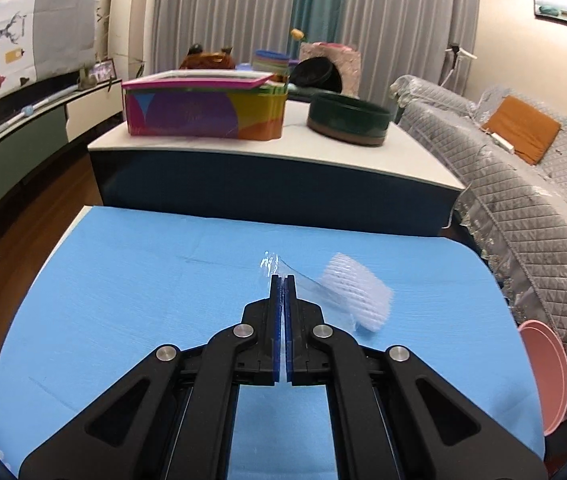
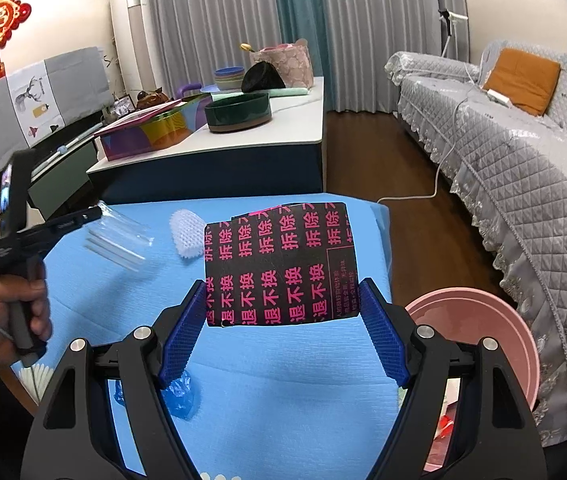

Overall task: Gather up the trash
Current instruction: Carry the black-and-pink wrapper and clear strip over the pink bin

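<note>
The left hand-held gripper (image 1: pixel 282 280) is pressed together, pinching a clear plastic sheet (image 1: pixel 303 284) lifted above the blue counter (image 1: pixel 143 280). The right hand-held gripper (image 2: pixel 283 312), spread, straddles one black card (image 2: pixel 279 260). The thin sheet could slip before reaching the one pink bin (image 2: pixel 515 344). One white brush (image 2: pixel 185 236) remains.

Grey pleated curtains (image 2: pixel 211 12) behind — quilted grey sofa (image 2: pixel 523 152) on dark wood floor (image 2: pixel 367 160)

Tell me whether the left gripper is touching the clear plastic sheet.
Touching. The left wrist view shows the left gripper with its jaws shut on an edge of the clear plastic sheet, which sticks out to the right above the blue table cover.
</note>
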